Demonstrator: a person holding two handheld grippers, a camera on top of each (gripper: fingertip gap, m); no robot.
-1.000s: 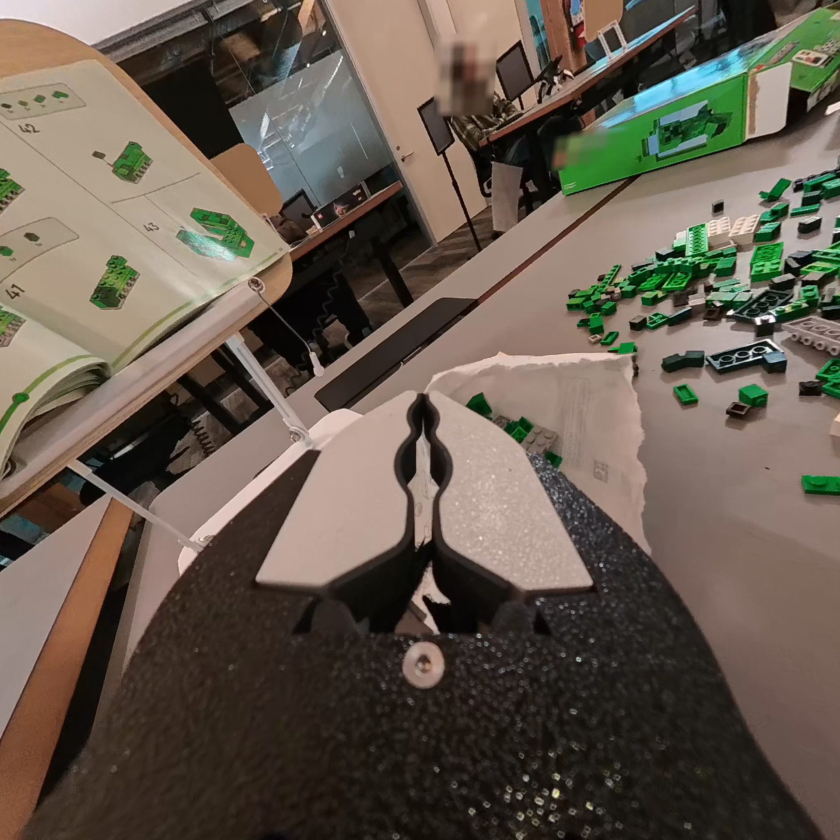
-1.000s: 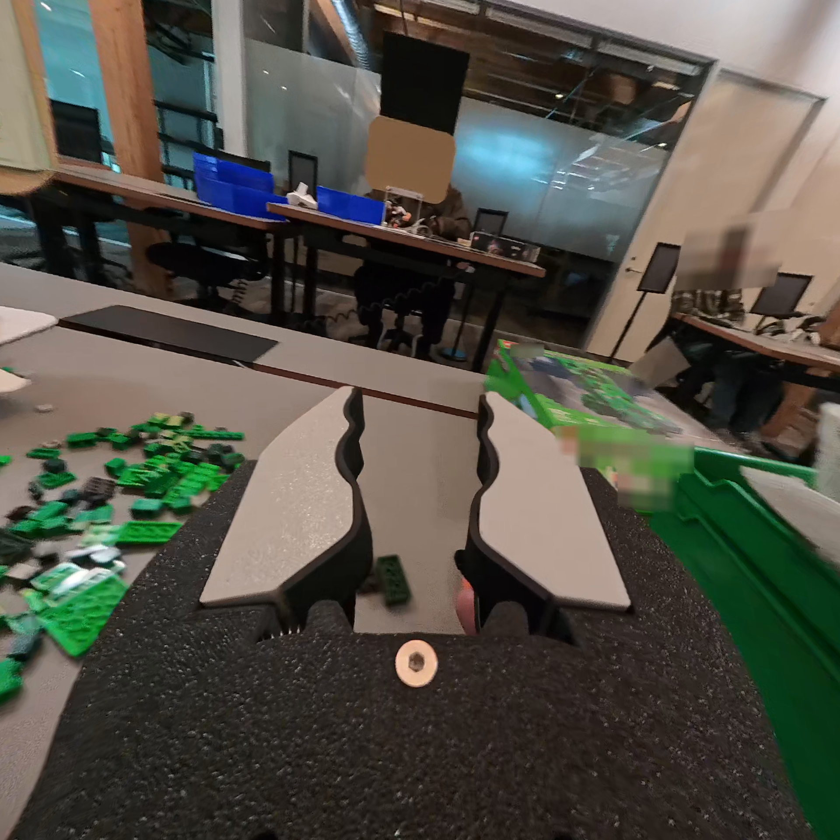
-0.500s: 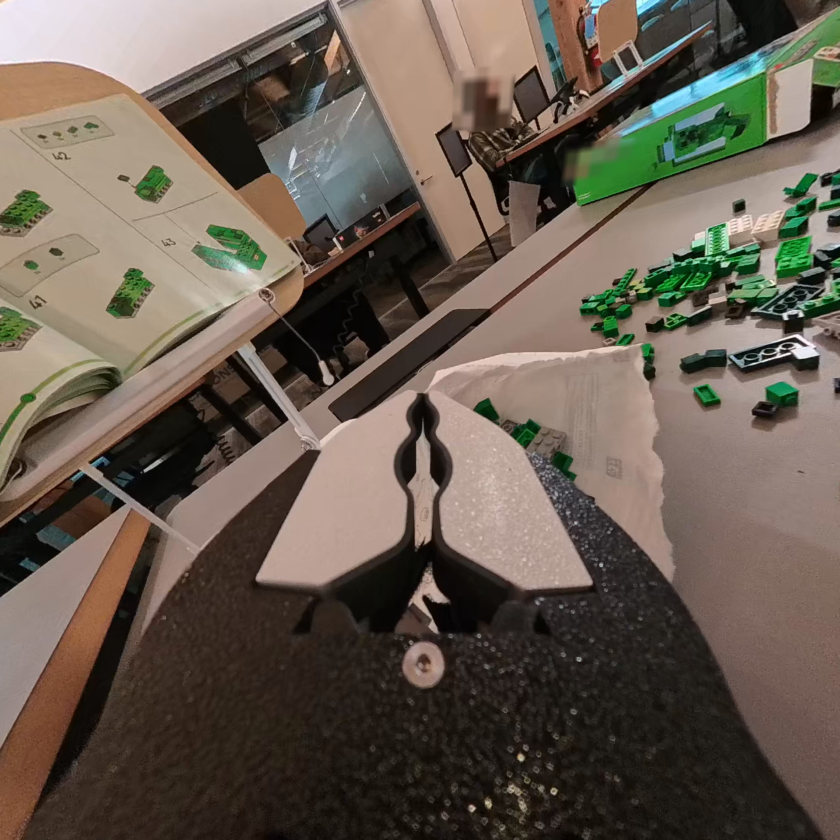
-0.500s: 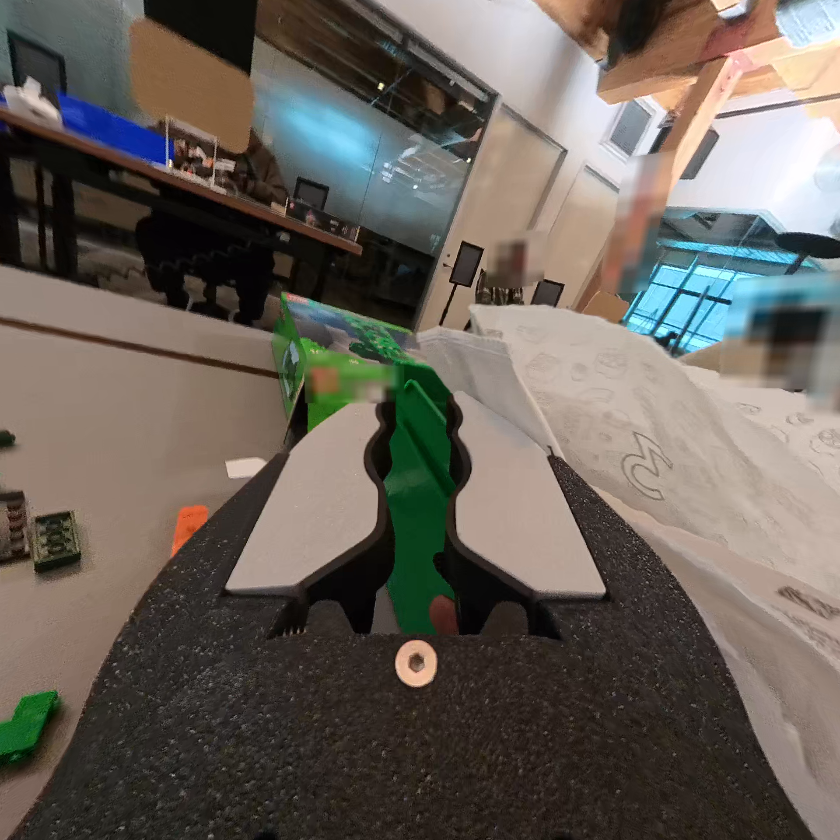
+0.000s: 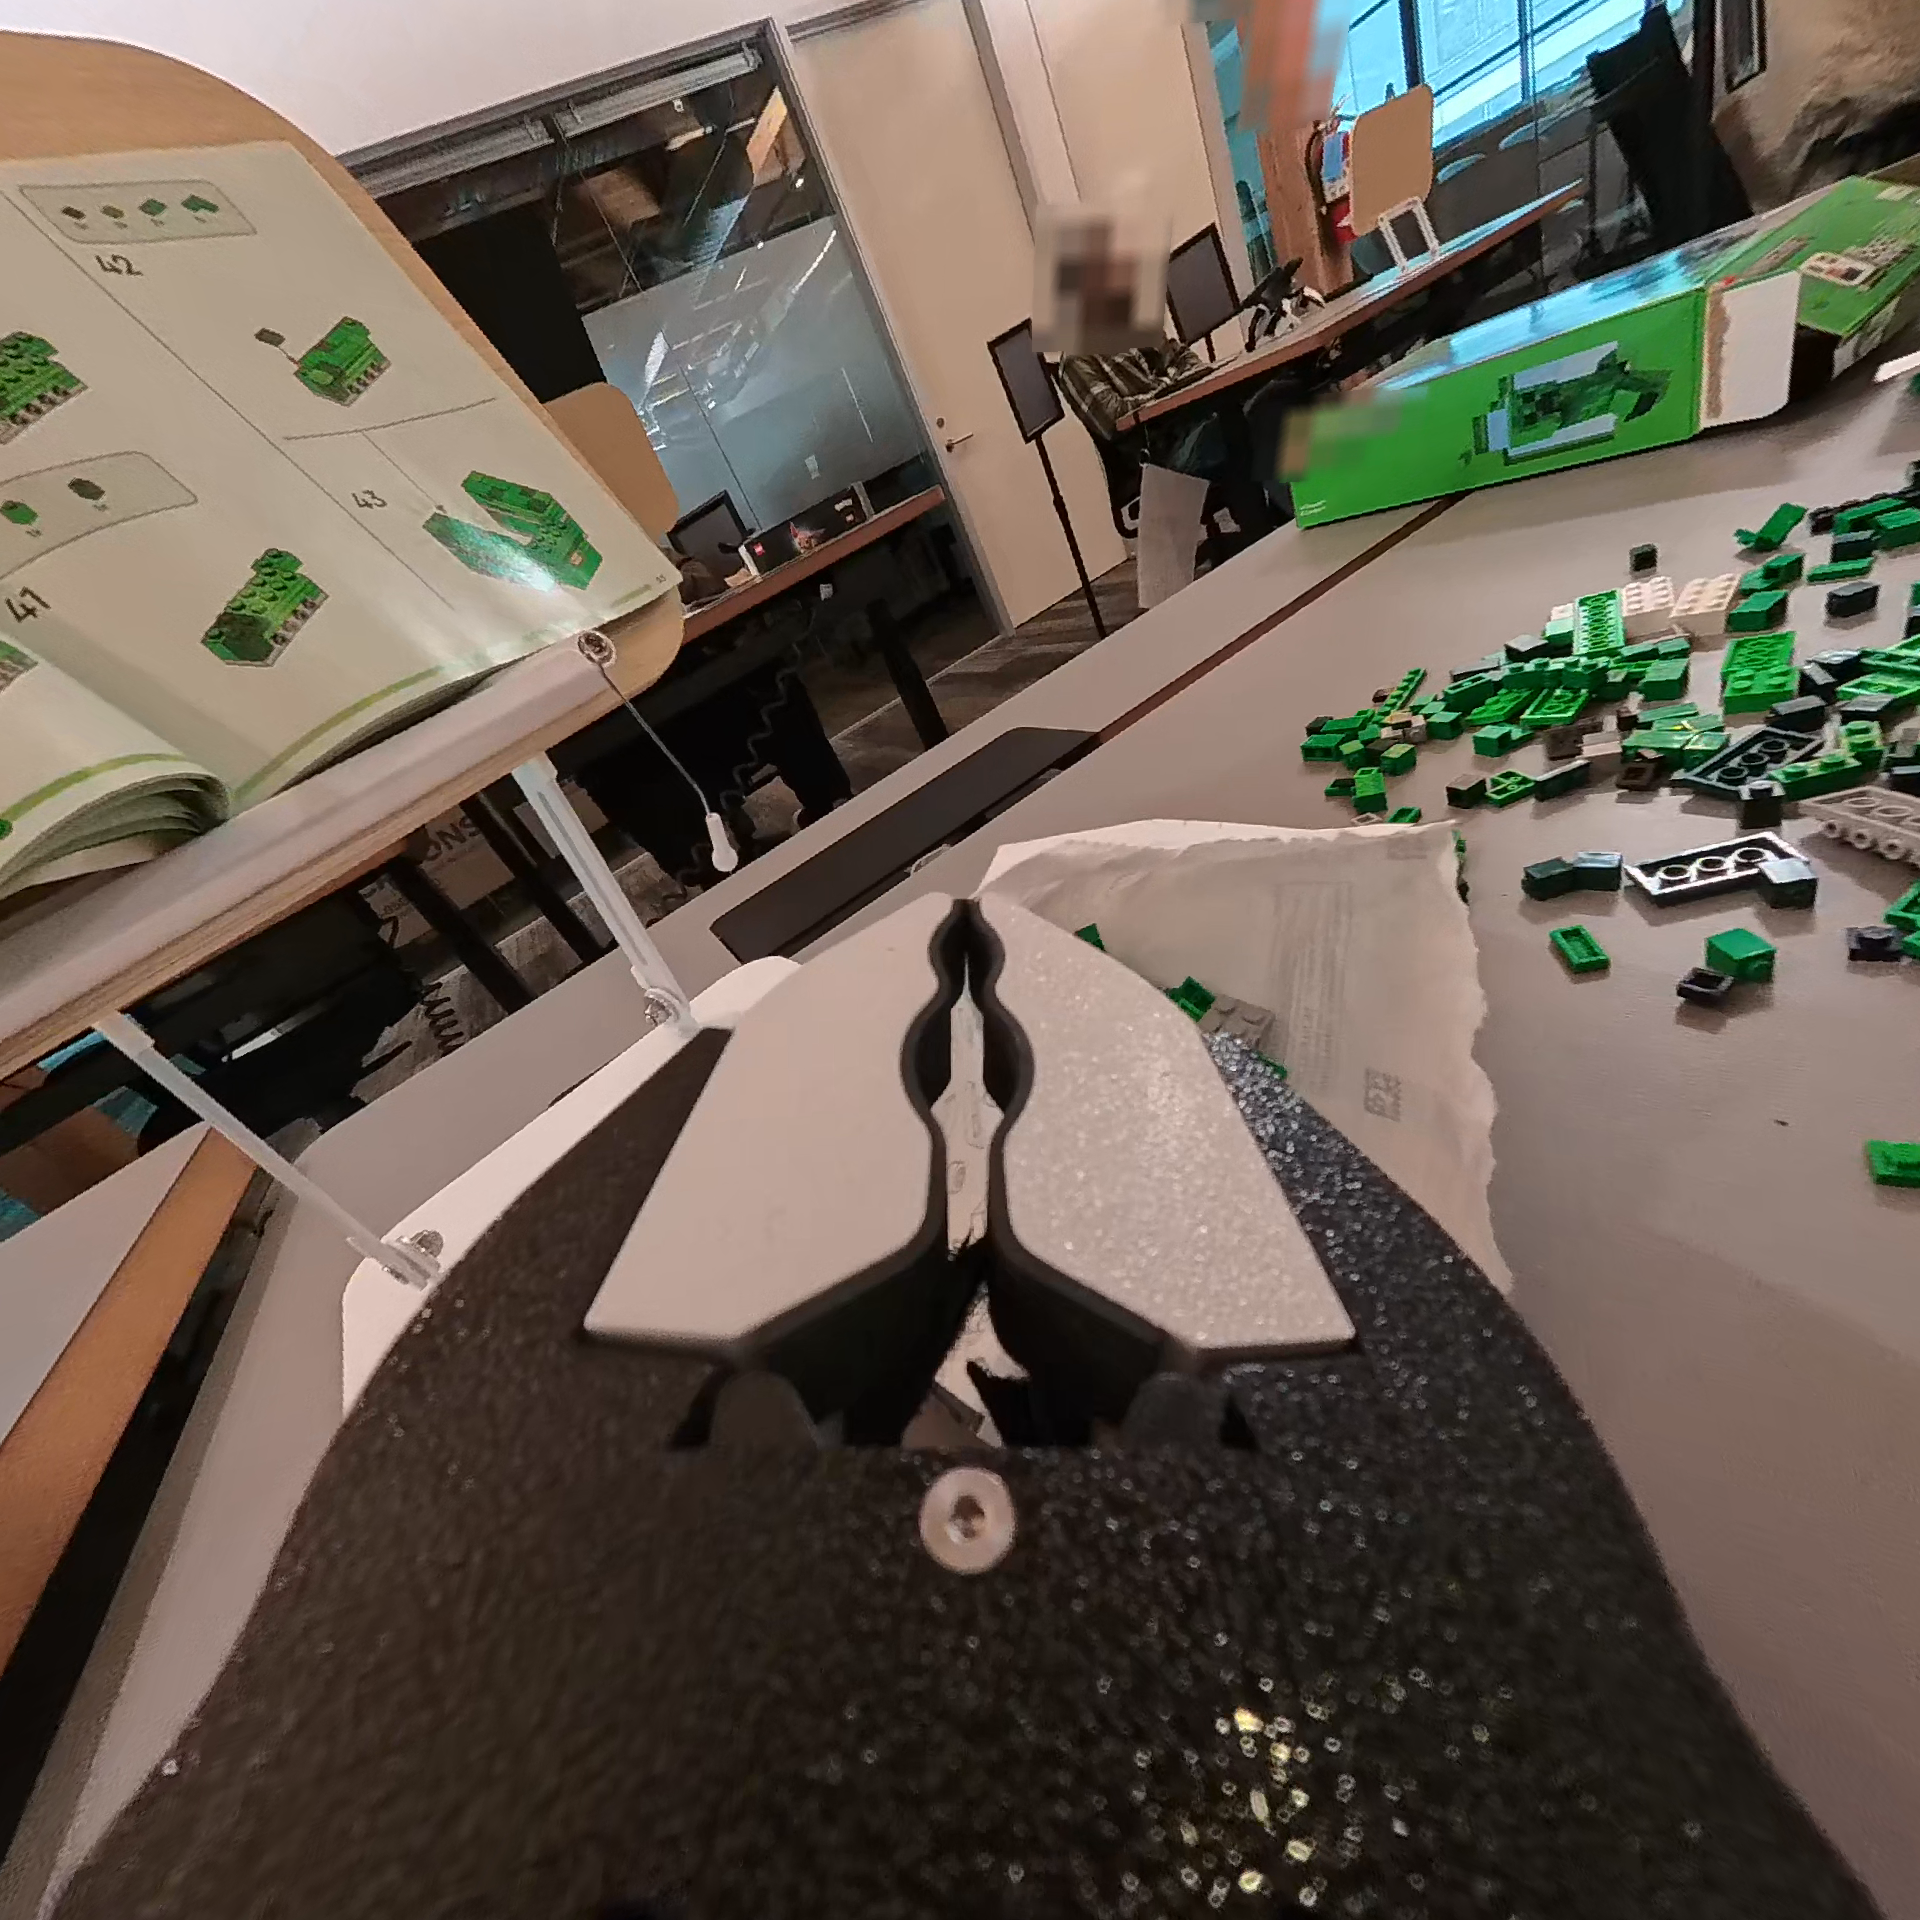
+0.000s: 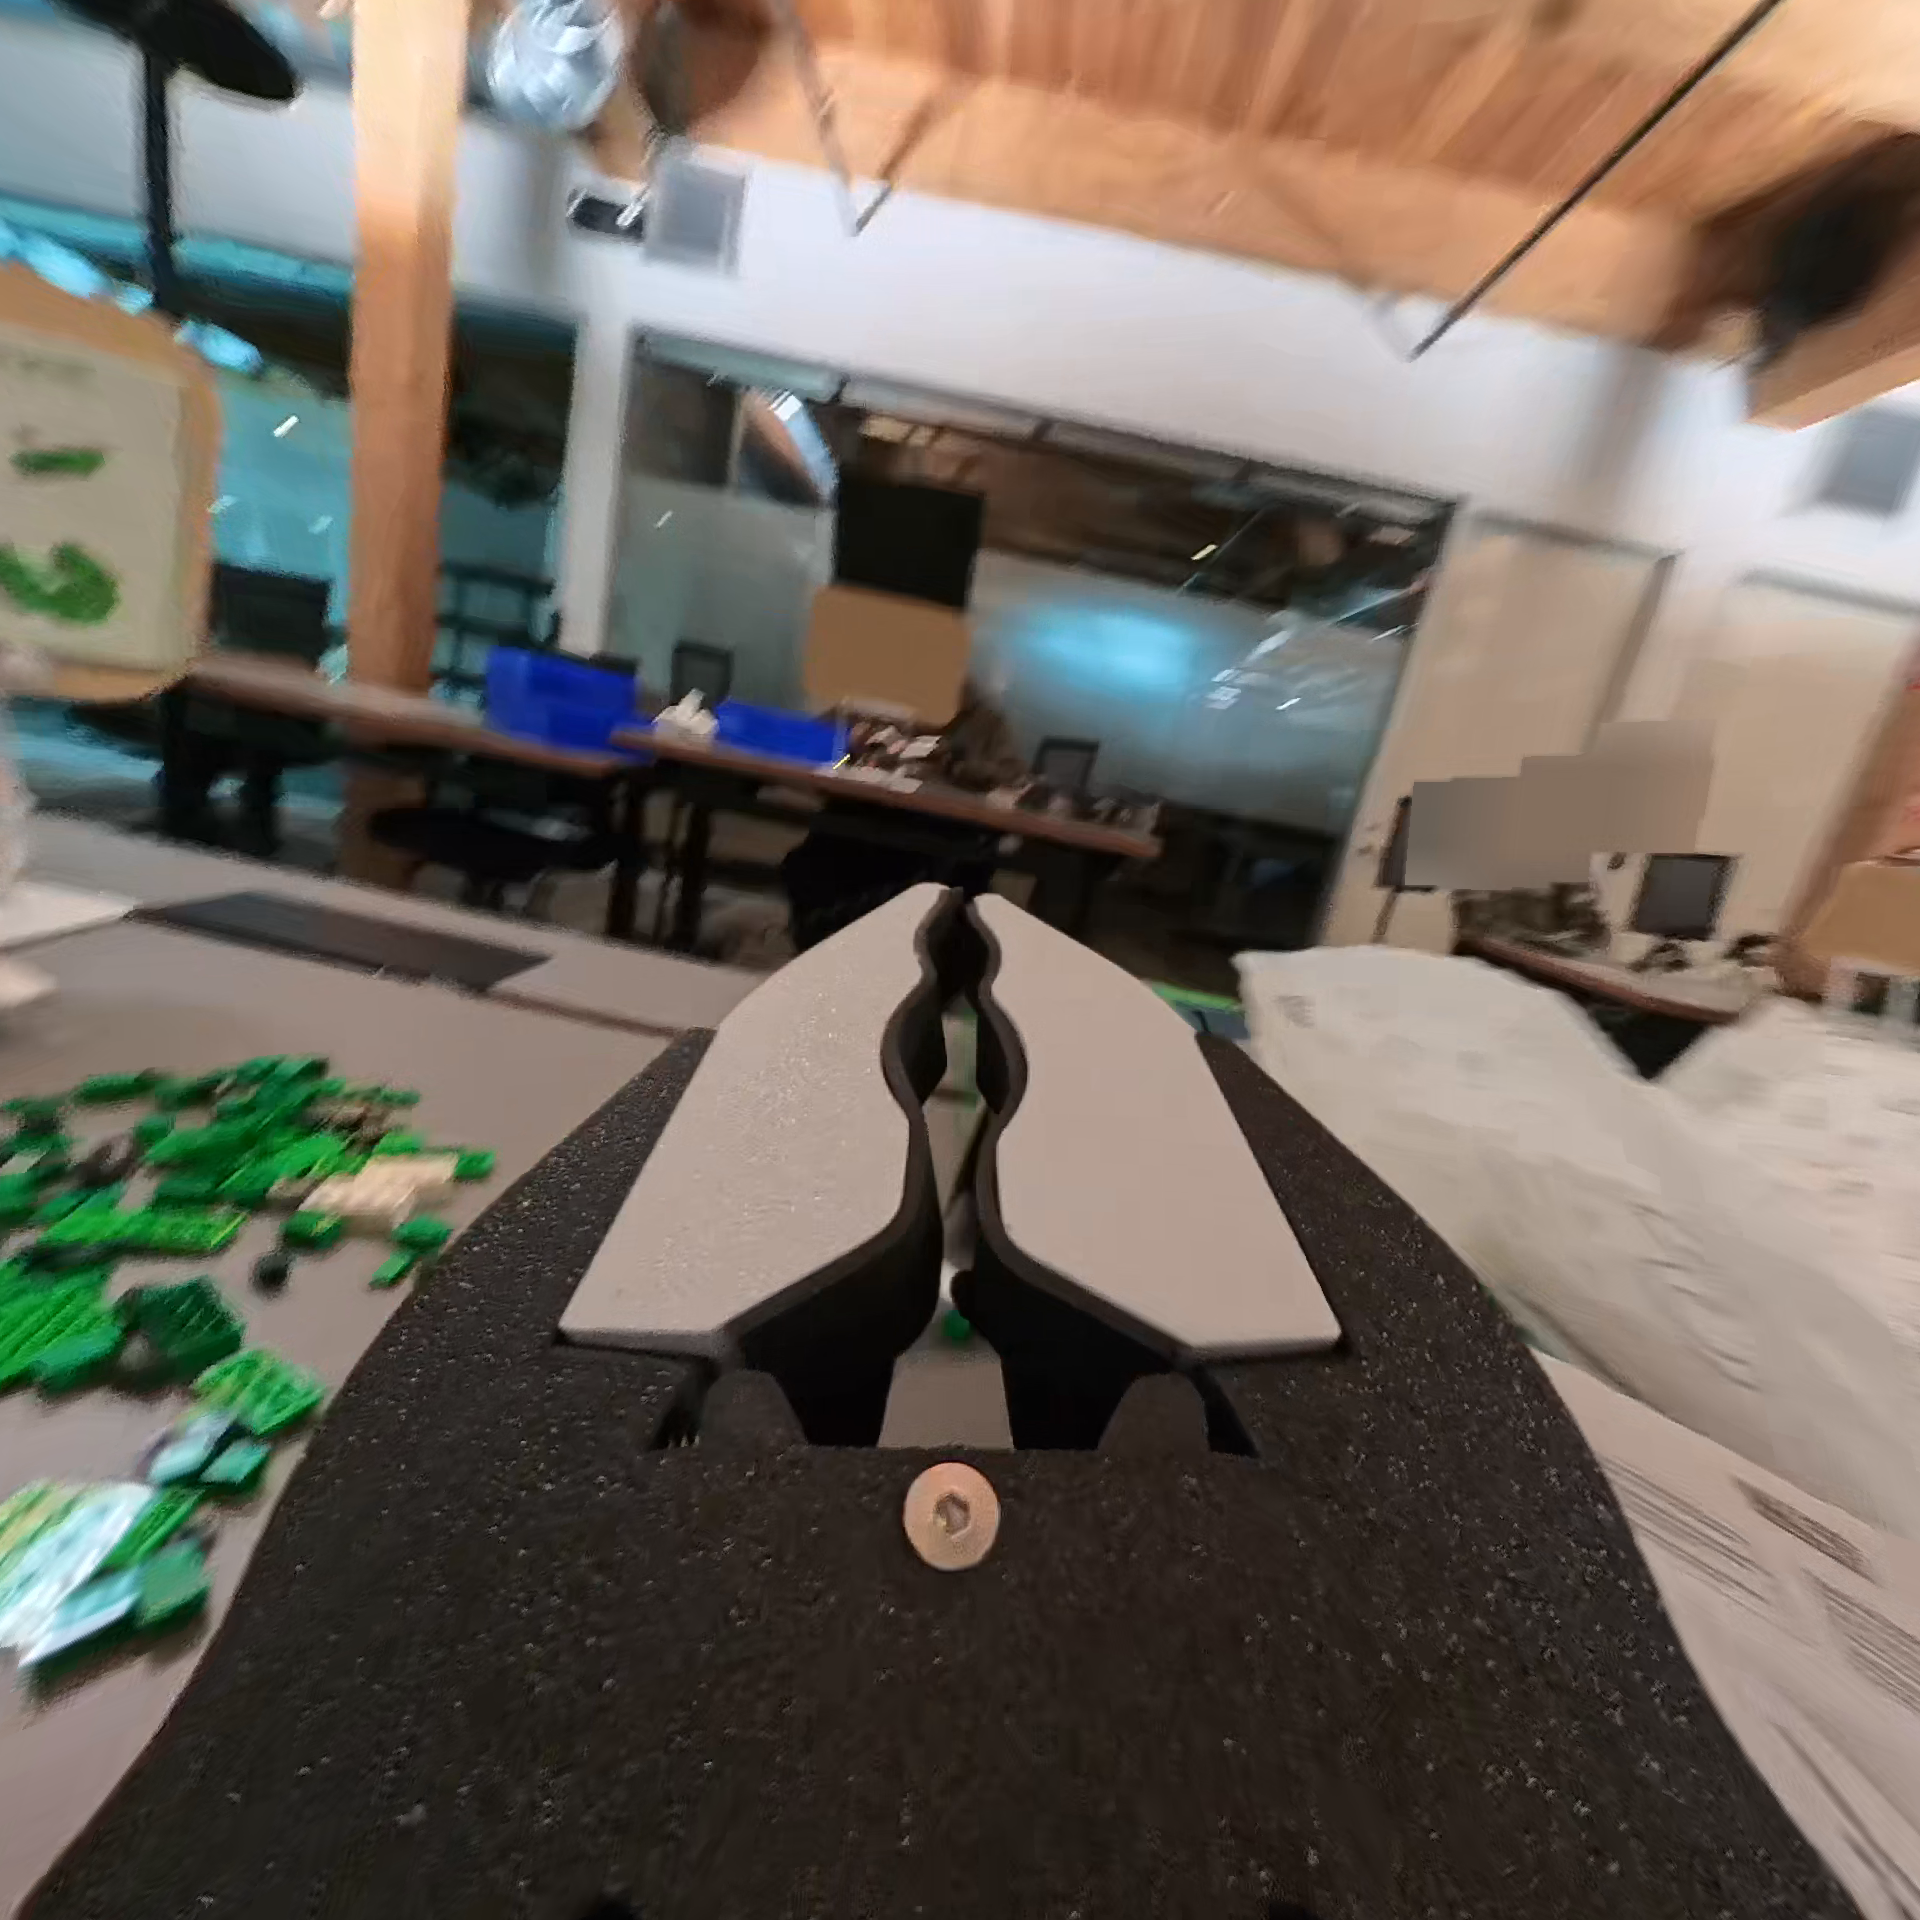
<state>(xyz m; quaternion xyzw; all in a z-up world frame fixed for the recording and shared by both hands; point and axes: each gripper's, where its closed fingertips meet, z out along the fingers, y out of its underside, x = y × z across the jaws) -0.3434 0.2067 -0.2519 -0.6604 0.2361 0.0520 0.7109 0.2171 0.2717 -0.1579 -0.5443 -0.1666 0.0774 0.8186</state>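
Left gripper (image 5: 966, 916) is clenched on the near edge of a torn white paper bag (image 5: 1340, 935), as in the earlier frames; the bag opens just beyond and right of the fingertips, with green bricks (image 5: 1195, 1000) inside. Right gripper (image 6: 961, 906) has gone from spread wide to nearly closed. The blur hides whether anything is pinched, with white bags (image 6: 1507, 1143) just right of its fingers and loose bricks (image 6: 156, 1195) left. An open instruction booklet (image 5: 260, 468) stands left of the left fingers.
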